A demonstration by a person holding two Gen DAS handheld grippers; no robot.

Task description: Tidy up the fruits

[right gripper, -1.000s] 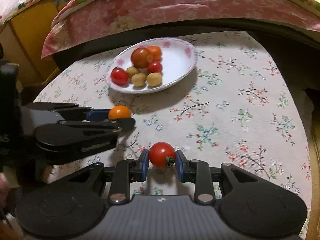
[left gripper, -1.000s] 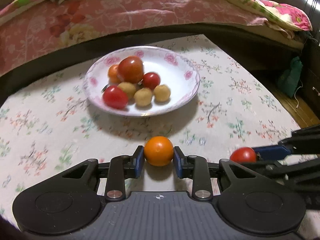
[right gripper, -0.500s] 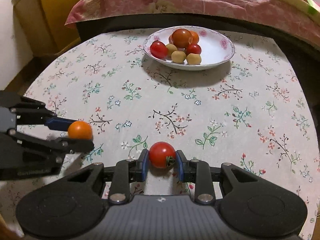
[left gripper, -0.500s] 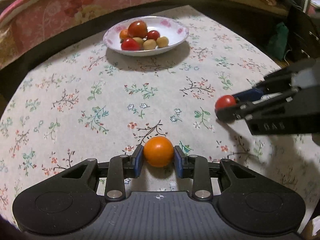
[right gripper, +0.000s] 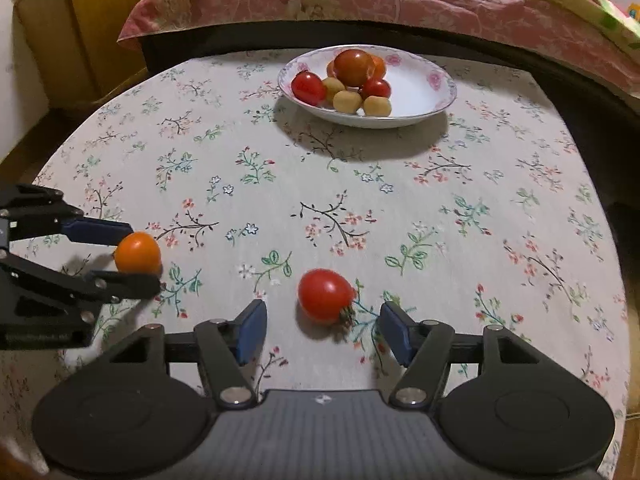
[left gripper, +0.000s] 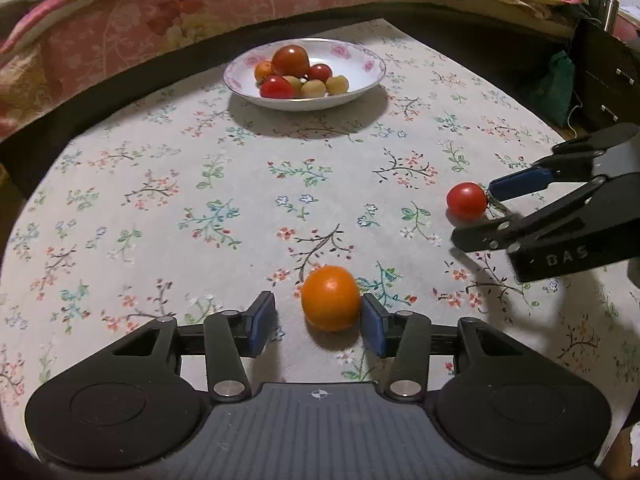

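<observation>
An orange fruit (left gripper: 330,298) lies on the floral tablecloth between the open fingers of my left gripper (left gripper: 318,320), close to the right pad. It also shows in the right wrist view (right gripper: 137,253). A red tomato (right gripper: 326,296) lies on the cloth between the open fingers of my right gripper (right gripper: 322,330), touching neither pad. It also shows in the left wrist view (left gripper: 466,201). A white flowered plate (left gripper: 360,80) at the far side holds several red, orange and yellowish fruits; it also shows in the right wrist view (right gripper: 420,84).
The table with the floral cloth (left gripper: 200,184) stands against a bed with a pink floral cover (left gripper: 160,20). A green bag (left gripper: 556,84) lies beyond the right edge. A yellow cabinet (right gripper: 92,20) stands at the far left.
Both grippers have opened and let go of their fruits, which now lie on the cloth. Both grippers had drawn back from the plate toward the near side of the table.
</observation>
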